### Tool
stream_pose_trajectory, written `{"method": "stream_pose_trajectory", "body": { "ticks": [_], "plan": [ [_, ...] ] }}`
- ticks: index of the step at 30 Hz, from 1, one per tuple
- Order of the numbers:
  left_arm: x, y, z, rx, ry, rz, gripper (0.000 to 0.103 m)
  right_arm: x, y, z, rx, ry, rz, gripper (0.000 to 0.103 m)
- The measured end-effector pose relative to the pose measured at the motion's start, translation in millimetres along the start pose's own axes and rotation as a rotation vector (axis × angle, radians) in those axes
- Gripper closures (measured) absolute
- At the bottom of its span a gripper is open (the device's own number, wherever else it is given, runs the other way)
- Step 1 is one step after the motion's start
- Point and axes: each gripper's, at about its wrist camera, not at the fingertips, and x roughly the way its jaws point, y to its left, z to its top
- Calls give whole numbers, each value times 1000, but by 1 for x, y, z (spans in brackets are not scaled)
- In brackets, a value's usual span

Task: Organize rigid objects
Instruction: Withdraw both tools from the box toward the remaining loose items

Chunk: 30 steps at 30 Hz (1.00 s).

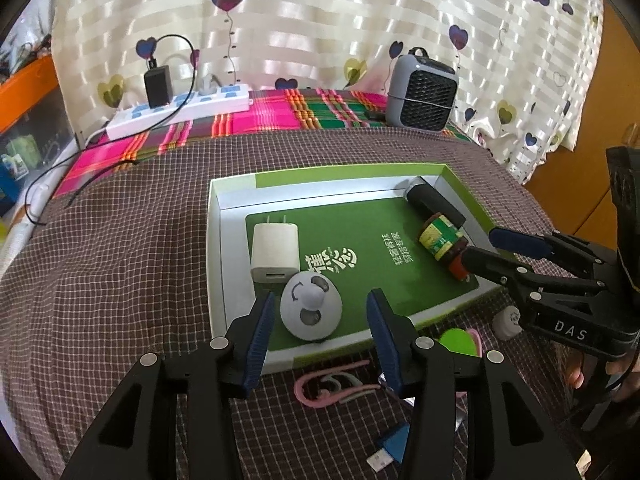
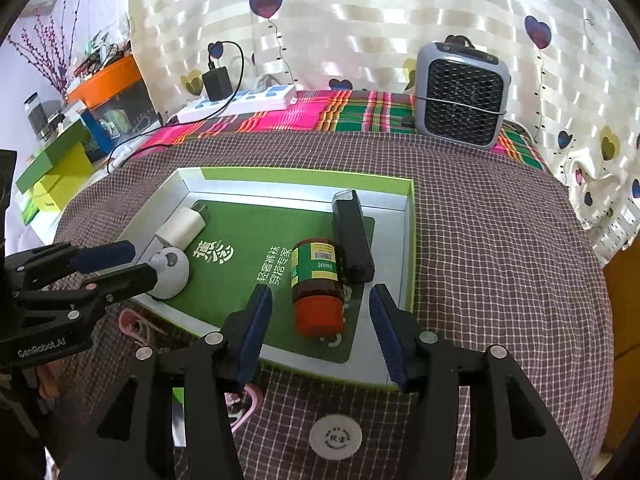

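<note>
A shallow green box tray (image 1: 224, 240) (image 2: 410, 240) lies on the checked cloth. In it are a white charger (image 1: 275, 250) (image 2: 182, 226), a grey round panda-face piece (image 1: 311, 310) (image 2: 170, 272), a brown bottle (image 1: 442, 242) (image 2: 316, 280) with a red cap lying on its side, and a black box (image 1: 434, 202) (image 2: 352, 236). My left gripper (image 1: 320, 336) (image 2: 132, 262) is open, its pads either side of the grey piece without pressing it. My right gripper (image 2: 320, 328) (image 1: 492, 250) is open, straddling the bottle's red cap with gaps on both sides.
On the cloth in front of the tray lie pink hooks (image 1: 332, 386), a blue USB plug (image 1: 390, 450), a green piece (image 1: 456, 340) and a white round disc (image 2: 335, 438). A power strip (image 1: 180, 108) and a grey fan heater (image 1: 422, 94) stand at the back by the curtain.
</note>
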Motion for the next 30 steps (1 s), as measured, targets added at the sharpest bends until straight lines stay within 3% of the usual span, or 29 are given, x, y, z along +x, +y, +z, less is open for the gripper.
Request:
{"method": "stream_pose_trajectory", "body": {
  "ticks": [15, 30],
  "plan": [
    [-48, -5, -29, -24, -71, -6, 56, -44, 6, -22, 12, -74, -27, 51],
    [-51, -24, -73, -19, -20, -41, 56, -66, -5, -65, 60, -106, -108, 51]
  ]
}}
